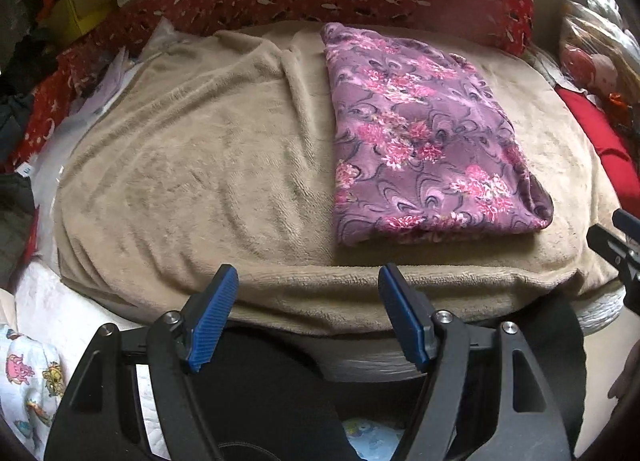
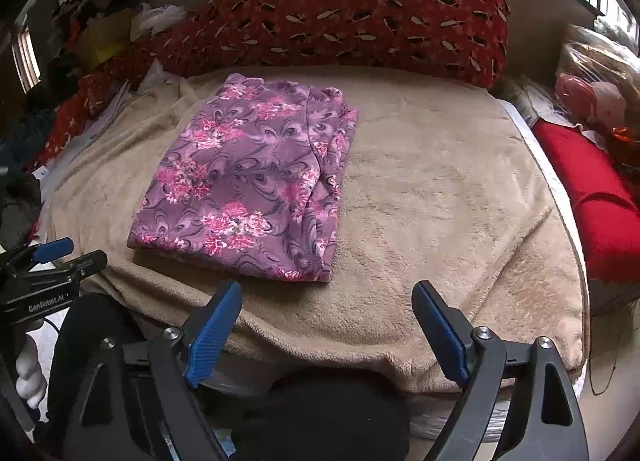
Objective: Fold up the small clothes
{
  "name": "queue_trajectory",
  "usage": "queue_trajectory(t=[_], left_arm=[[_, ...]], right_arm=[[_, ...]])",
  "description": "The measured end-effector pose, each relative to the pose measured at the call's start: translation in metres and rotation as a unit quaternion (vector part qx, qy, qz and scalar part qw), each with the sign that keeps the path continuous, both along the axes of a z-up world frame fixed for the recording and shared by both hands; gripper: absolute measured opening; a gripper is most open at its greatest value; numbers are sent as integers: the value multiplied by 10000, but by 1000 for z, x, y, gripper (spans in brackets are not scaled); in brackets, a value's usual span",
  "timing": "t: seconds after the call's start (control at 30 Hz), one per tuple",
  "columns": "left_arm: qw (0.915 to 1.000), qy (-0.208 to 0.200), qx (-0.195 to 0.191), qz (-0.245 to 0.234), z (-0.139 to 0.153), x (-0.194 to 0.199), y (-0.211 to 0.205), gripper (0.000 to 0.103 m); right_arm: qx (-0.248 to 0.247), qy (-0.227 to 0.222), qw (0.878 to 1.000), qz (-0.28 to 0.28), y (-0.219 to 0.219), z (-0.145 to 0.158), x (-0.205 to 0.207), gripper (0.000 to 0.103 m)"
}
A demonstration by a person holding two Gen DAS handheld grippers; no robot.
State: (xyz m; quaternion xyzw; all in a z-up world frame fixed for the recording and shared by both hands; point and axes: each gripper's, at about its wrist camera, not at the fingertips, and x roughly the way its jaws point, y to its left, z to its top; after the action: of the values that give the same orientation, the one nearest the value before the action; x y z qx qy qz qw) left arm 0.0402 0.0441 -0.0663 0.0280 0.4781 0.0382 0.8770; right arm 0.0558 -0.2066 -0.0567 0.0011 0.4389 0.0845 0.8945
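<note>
A purple garment with pink flowers [image 1: 424,133] lies folded into a flat rectangle on the beige fleece blanket [image 1: 200,165]; it also shows in the right wrist view [image 2: 248,177]. My left gripper [image 1: 308,297] is open and empty, hovering over the blanket's near edge, short of the garment. My right gripper [image 2: 326,313] is open and empty, also back from the garment's near edge. The right gripper's tip shows at the right edge of the left wrist view [image 1: 616,237]. The left gripper shows at the left of the right wrist view [image 2: 60,257].
A long red patterned bolster [image 2: 360,17] lies behind the blanket. A red cloth [image 2: 592,197] and bagged items [image 2: 600,77] sit at the right. Clutter and a yellow box [image 1: 80,9] are at the back left. A printed cloth [image 1: 32,381] lies at the lower left.
</note>
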Motion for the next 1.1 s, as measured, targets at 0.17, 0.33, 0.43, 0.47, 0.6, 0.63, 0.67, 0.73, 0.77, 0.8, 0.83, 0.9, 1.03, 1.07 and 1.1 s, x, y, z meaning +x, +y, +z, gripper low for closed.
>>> queue_trajectory(t=[0.17,0.33,0.43,0.47,0.6,0.63,0.67,0.73,0.77,0.8,0.83,0.9,1.03,1.07,1.1], left_arm=[[9999,-120,8,-78,6,-5,-8,72],[9998,-144,-44,-154,10,-8,-17,72],[9997,-37,-196,-165,8,-9,-21,72],[9997,-45,-190,-173,8,-10,-23,72],[9996,-126,-46,-239,11,-16,-31,72],[9996,-145,-36,-244,12,-17,-32,72],[9995,-163,-38,-250,14,-17,-32,72],[9996,-157,-57,-242,14,-18,-33,72],[9996,-158,-74,-240,15,-18,-33,72],[9996,-157,-81,-227,15,-18,-33,72],[9996,-154,-88,-236,15,-18,-32,72],[9995,-159,-128,-229,16,-19,-32,72],[9994,-185,-99,-272,18,-20,-35,72],[9994,-189,-89,-285,18,-21,-35,72],[9994,-179,-97,-282,18,-21,-37,73]], right_arm=[[17,-63,10000,-33,1,2,-1,89],[-67,-244,9997,-40,1,8,-6,89],[-108,-350,9993,-34,1,12,-8,89],[-115,-387,9992,-39,1,13,-10,90],[-119,-416,9990,-57,1,13,-14,92],[-114,-413,9991,-66,0,12,-15,92],[-92,-394,9992,-73,-1,12,-15,92],[-46,-364,9993,-76,-3,11,-15,92],[-25,-351,9993,-84,-3,11,-15,92],[-11,-338,9994,-82,-3,11,-15,92],[-3,-329,9994,-76,-3,10,-15,92],[10,-314,9995,-71,-3,10,-16,92],[54,-268,9996,-78,-3,9,-16,92],[64,-251,9996,-82,-3,8,-16,92],[76,-240,9996,-85,-3,8,-16,92]])
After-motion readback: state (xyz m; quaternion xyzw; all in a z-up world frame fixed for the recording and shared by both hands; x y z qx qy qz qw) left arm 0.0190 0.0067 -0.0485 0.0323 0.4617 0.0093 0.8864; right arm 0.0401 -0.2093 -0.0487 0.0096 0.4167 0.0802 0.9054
